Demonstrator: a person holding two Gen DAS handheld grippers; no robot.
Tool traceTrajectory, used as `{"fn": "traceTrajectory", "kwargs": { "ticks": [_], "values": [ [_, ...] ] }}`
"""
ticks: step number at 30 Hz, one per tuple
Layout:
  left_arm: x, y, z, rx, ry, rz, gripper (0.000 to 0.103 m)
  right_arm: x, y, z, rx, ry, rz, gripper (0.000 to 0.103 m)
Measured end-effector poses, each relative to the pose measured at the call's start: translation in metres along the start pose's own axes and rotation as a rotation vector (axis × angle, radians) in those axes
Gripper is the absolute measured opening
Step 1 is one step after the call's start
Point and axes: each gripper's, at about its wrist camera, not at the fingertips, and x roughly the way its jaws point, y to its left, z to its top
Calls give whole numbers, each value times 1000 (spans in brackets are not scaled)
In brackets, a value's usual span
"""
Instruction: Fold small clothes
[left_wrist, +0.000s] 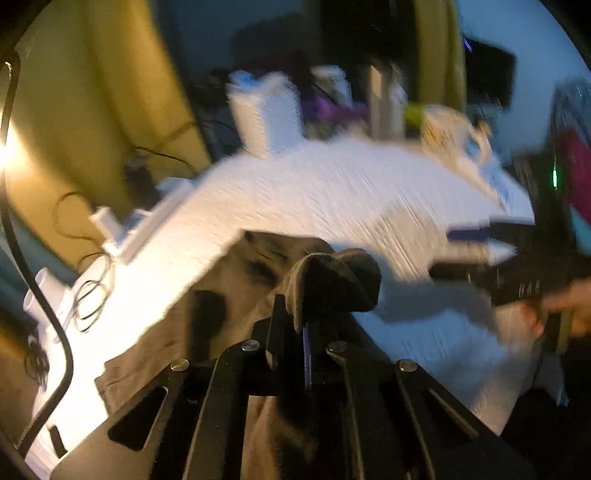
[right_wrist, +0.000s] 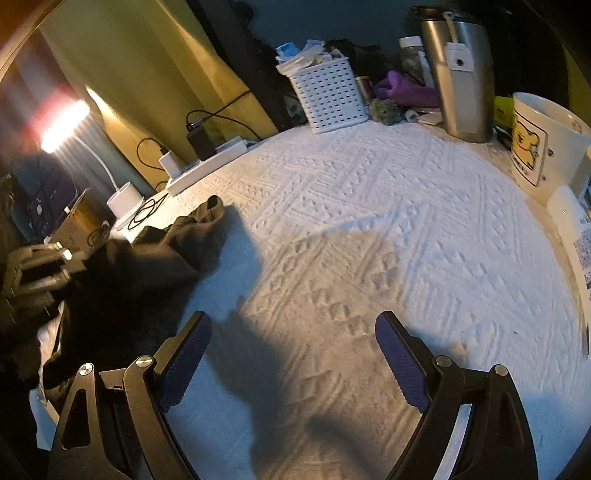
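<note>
The left gripper (left_wrist: 295, 325) is pinching a bunched fold of the brown garment (left_wrist: 221, 295). The garment is trailing lengthwise away from it across the white cloth (right_wrist: 369, 221). The right gripper (right_wrist: 293, 354) is hovering with fingers spread wide.

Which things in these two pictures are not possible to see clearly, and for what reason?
- Left wrist view: motion blur smears the white basket and the far clutter.
- Left wrist view: the left gripper is shut on the brown garment, whose lower part its frame covers.
- Right wrist view: the garment lies in shadow; its type is unclear.
- Right wrist view: the mug is cut by the edge.
</note>
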Motion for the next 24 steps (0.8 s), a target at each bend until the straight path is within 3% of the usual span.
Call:
{"fn": "traceTrajectory", "kwargs": {
  "ticks": [11, 19, 24],
  "values": [
    [-24, 124, -38, -343, -83, 42, 4, 31, 77, 28, -135, 18, 47, 91],
    [4, 175, -85, -487, -16, 17, 3, 80, 113, 42, -180, 70, 107, 91],
    [6, 183, -94, -505, -24, -10, 3, 109, 119, 60, -181, 90, 116, 91]
  ]
}}
